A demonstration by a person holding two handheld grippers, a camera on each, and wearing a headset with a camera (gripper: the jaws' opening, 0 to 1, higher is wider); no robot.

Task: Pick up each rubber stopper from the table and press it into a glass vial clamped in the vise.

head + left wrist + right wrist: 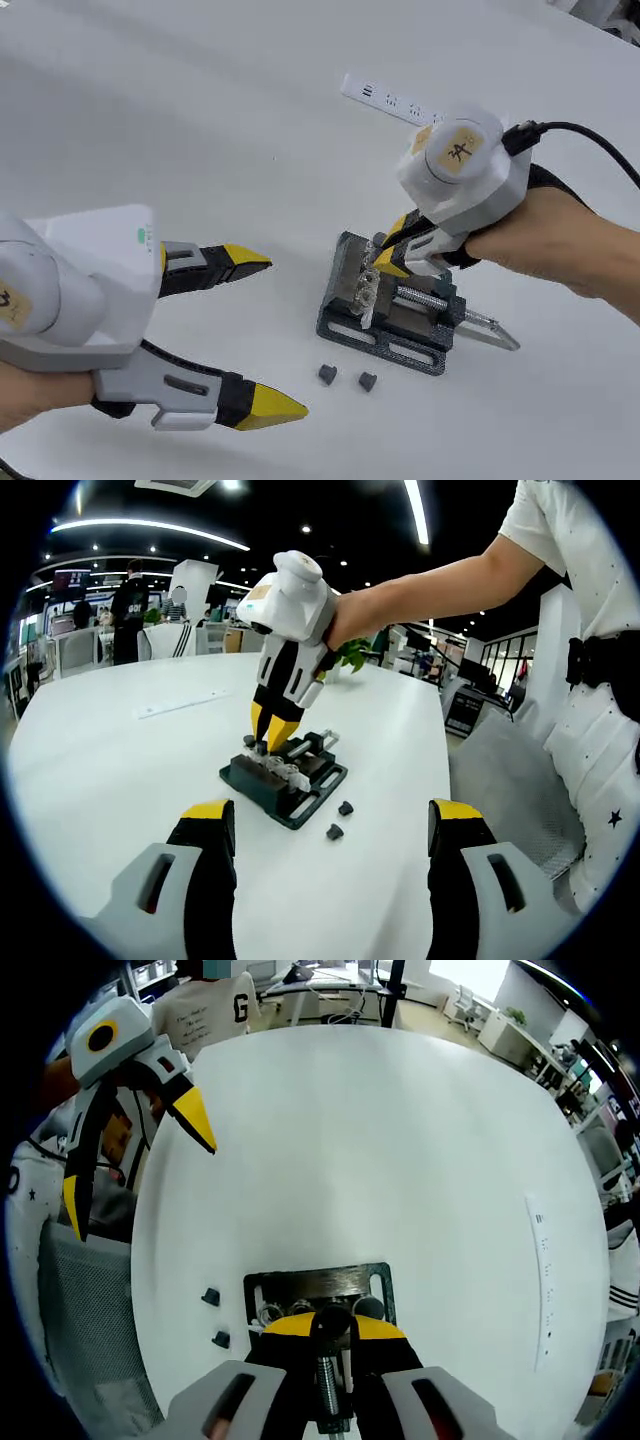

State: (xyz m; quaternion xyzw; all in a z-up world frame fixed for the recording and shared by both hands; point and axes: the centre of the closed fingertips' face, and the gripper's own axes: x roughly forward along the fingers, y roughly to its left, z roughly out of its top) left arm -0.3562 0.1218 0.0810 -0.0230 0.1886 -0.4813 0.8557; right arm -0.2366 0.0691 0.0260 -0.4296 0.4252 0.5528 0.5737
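Where my right gripper [391, 247] points down onto the vise [392, 335], its two yellow-tipped jaws stand narrow, closed on a dark rubber stopper [331, 1319] pinched between the tips. That held stopper sits directly over the row of glass vials [365, 291] clamped upright between the vise's plates. I cannot tell whether it touches a vial mouth or is just above one. The number of vials is too small to make out. The right gripper view looks straight down along these jaws, with the vise's screw running under them and the vials just beyond the tips. My left gripper [261, 330] is well apart from the vise, off to its left in the head view. Its jaws are spread wide with nothing between them, and the tips point toward the vise. Two loose stoppers [327, 374] [367, 381] lie on the white table [150, 120] side by side, near each other but not touching, just beside the front edge of the vise base. A white power strip [388, 100] lies flat on the table beyond the vise, well apart from it.
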